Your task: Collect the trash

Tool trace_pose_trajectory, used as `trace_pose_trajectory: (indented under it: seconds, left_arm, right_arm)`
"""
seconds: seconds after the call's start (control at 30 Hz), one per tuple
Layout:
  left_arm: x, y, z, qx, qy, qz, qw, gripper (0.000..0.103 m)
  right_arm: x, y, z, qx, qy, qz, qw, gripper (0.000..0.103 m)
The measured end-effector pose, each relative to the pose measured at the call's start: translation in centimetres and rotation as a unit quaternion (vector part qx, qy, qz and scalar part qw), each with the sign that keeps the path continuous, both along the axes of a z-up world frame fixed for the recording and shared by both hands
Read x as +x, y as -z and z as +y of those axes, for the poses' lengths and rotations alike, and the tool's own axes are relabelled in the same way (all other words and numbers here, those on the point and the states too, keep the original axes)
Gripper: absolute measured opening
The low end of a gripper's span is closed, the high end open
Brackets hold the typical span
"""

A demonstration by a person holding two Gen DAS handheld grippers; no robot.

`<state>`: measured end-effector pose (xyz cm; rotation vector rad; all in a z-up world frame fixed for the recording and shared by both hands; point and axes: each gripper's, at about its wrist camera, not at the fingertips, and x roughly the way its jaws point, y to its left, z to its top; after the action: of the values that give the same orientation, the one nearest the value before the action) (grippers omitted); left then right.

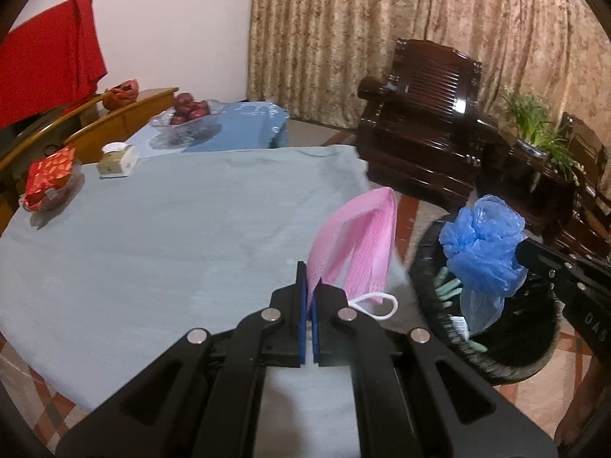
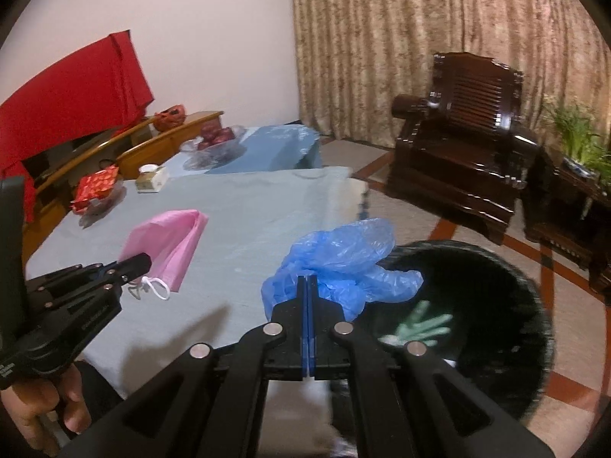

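Observation:
My left gripper (image 1: 310,286) is shut on a pink face mask (image 1: 359,244) with a white ear loop, held above the table's right edge; the mask (image 2: 168,240) and that gripper (image 2: 147,261) also show in the right wrist view. My right gripper (image 2: 307,280) is shut on a crumpled blue plastic bag (image 2: 343,263), held at the rim of a black trash bin (image 2: 508,305). The bag (image 1: 483,244) hangs over the bin (image 1: 542,358) in the left wrist view. A green glove (image 2: 420,326) lies inside the bin.
The table has a grey-blue cloth (image 1: 152,236). A red gift packet (image 1: 47,179), a small box (image 1: 116,160) and a glass bowl of apples (image 1: 187,114) stand at its far side. A dark wooden armchair (image 1: 427,122) and a potted plant (image 1: 534,126) stand behind the bin.

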<state>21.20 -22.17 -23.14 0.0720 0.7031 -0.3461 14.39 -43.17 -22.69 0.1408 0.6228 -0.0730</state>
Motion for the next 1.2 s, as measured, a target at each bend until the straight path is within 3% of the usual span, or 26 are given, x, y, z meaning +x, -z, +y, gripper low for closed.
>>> trace_pose_trajectory:
  seconds: [0.27,0.5,0.57,0.63,0.7,0.8,0.87,0.97,1.07,1.2]
  left_arm:
    - [-1.6,-0.6,-9.0,-0.017,0.041,0.008,0.9990,0.001]
    - [-1.4,0.6,-15.7,-0.029,0.078,0.032,0.9960,0.002]
    - [-1.2,1.2,-17.0,-0.022,0.090,0.037,0.9950,0.009]
    - [-1.1,1.8,-17.9,-0.016,0.098,0.035,0.9945,0.035]
    - [-1.2,2.1,-18.0,-0.014,0.097,0.028,0.9948,0.046]
    - [-1.1,2.8,-17.3,-0.010,0.096,0.038,0.9946,0.047]
    - [-1.1,3.0,-16.6,-0.008,0.092,0.040,0.9949,0.051]
    - [-1.2,3.0,-15.1,-0.009,0.085,0.044,0.9953,0.065]
    - [-1.5,2.6,-14.4,-0.009,0.088,0.043,0.9952,0.071]
    - [-2.6,1.2,-13.0,-0.014,0.090,0.027,0.9955,0.090]
  right_arm:
    - [-2.1,1.3,-7.2,-0.015,0.038,0.007,0.999,0.000]
    - [-2.5,2.7,-12.8,-0.008,0.067,0.012,0.998,0.000]
    - [-2.1,3.6,-14.3,-0.001,0.075,0.030,0.997,0.001]
    - [-2.3,4.4,-15.7,0.011,0.089,0.033,0.995,0.008]
    - [-2.8,4.9,-16.5,0.019,0.096,0.034,0.995,0.020]
    - [-3.4,5.8,-16.9,0.030,0.102,0.038,0.994,0.023]
    - [-3.8,6.4,-16.8,0.035,0.108,0.041,0.993,0.033]
    - [-4.5,6.9,-16.0,0.044,0.116,0.047,0.991,0.050]
    - [-5.0,6.9,-15.2,0.048,0.123,0.053,0.990,0.058]
    - [-5.6,6.3,-13.9,0.046,0.140,0.057,0.987,0.071]
